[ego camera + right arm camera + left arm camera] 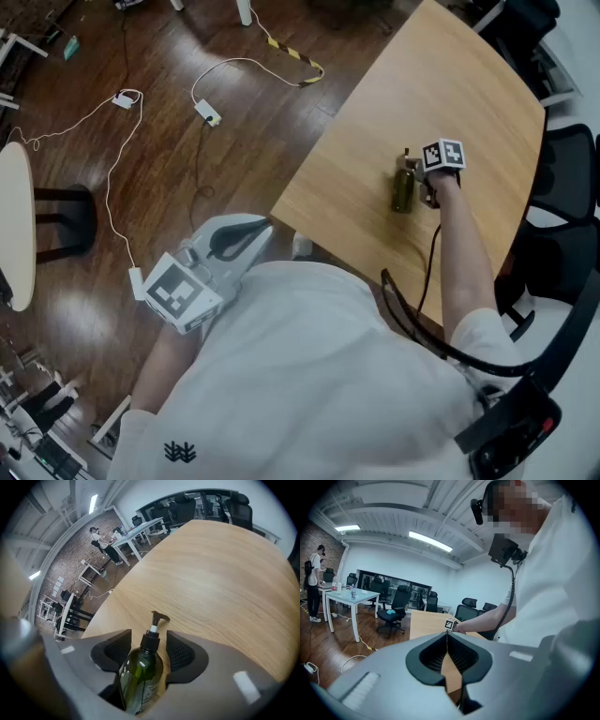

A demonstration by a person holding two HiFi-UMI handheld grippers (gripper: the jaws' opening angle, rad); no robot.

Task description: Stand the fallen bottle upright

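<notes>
- Olive-green bottle with a black pump sits between the fingers of the right gripper. They are spread about as wide as its body and pressed against both sides.
- Its pump points away along the wooden table, so it is not upright. From above it sits near the table's right side, beside the person's outstretched arm.
- Grey left gripper hangs off the table by the person's side, above the dark floor. Its fingers are pinched together at the tips with nothing between them.
</notes>
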